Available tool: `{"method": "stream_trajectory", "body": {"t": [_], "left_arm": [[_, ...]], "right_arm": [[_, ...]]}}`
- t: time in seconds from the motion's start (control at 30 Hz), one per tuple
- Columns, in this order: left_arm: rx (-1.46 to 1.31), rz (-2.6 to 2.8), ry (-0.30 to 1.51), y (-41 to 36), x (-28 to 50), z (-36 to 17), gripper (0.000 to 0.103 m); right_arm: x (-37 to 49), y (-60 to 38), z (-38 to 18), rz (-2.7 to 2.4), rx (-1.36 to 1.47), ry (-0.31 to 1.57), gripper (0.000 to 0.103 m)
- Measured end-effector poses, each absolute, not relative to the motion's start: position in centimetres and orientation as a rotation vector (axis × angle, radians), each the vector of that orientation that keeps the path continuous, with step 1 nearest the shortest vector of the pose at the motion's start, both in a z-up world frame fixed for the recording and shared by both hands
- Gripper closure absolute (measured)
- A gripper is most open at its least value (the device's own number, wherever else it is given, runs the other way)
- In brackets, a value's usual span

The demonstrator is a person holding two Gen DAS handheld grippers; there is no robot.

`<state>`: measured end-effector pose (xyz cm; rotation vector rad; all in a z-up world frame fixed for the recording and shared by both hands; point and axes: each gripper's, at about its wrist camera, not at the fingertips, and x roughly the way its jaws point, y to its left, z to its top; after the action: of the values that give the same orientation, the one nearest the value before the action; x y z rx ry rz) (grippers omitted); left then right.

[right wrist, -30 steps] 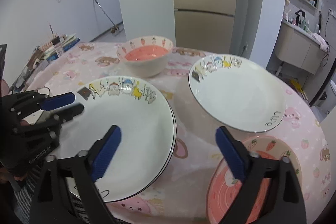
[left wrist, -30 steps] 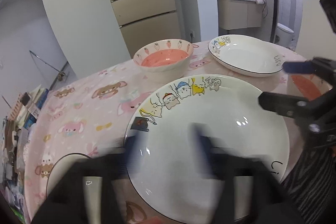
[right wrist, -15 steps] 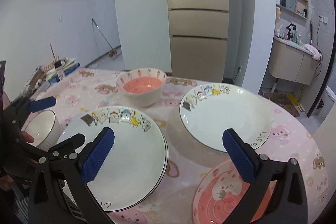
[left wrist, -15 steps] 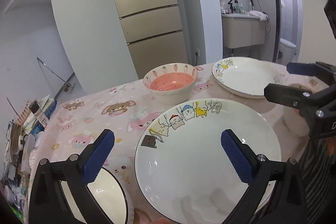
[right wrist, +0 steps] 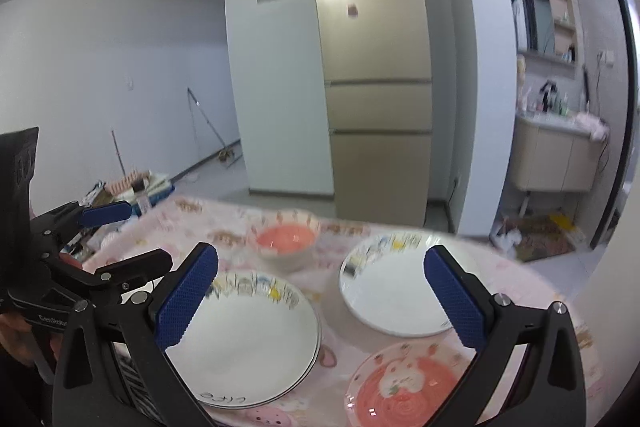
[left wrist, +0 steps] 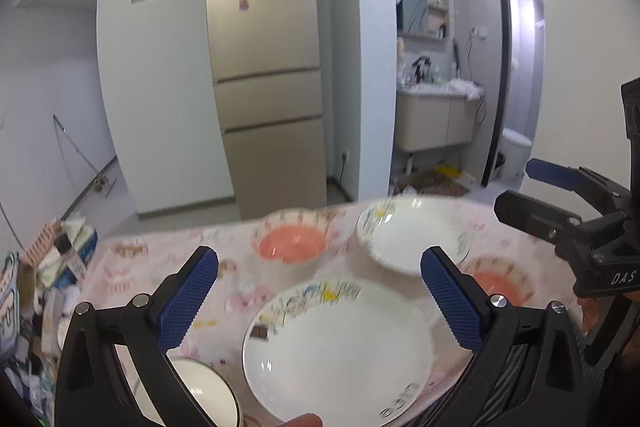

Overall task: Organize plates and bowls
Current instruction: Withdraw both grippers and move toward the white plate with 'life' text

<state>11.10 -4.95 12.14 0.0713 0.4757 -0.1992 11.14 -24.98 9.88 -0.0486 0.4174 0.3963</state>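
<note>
A stack of white cartoon-rimmed plates point(left wrist: 340, 351) point(right wrist: 248, 335) lies at the table's near edge. A second white plate point(left wrist: 412, 233) point(right wrist: 396, 291) lies further right. A pink strawberry bowl point(left wrist: 292, 243) point(right wrist: 286, 241) stands behind them. A pink plate point(right wrist: 404, 383) point(left wrist: 496, 281) lies at the near right. A small white bowl point(left wrist: 204, 395) sits at the near left. My left gripper point(left wrist: 320, 291) is open and empty, raised above the plate stack. My right gripper point(right wrist: 320, 291) is open and empty, raised above the table.
The round table has a pink cartoon tablecloth point(right wrist: 192, 227). Boxes and clutter point(left wrist: 52, 259) crowd its left edge. A fridge point(left wrist: 264, 67) and white wall stand behind; a bathroom sink cabinet point(right wrist: 556, 155) is at the right.
Both grippers have risen and tilted upward, away from the table. The left gripper, earlier low over the plate stack, is now well above it. The dishes have not moved.
</note>
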Motion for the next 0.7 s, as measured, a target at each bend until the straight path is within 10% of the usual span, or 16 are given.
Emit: {"method": "stream_trajectory", "body": {"t": [0.7], "left_arm": [[0.036, -0.298, 0.206, -8.9, 10.9, 25.3, 0.0]], "right_arm": [[9.3, -29.4, 22.5, 0.312, -0.053, 0.198, 0.0]]}}
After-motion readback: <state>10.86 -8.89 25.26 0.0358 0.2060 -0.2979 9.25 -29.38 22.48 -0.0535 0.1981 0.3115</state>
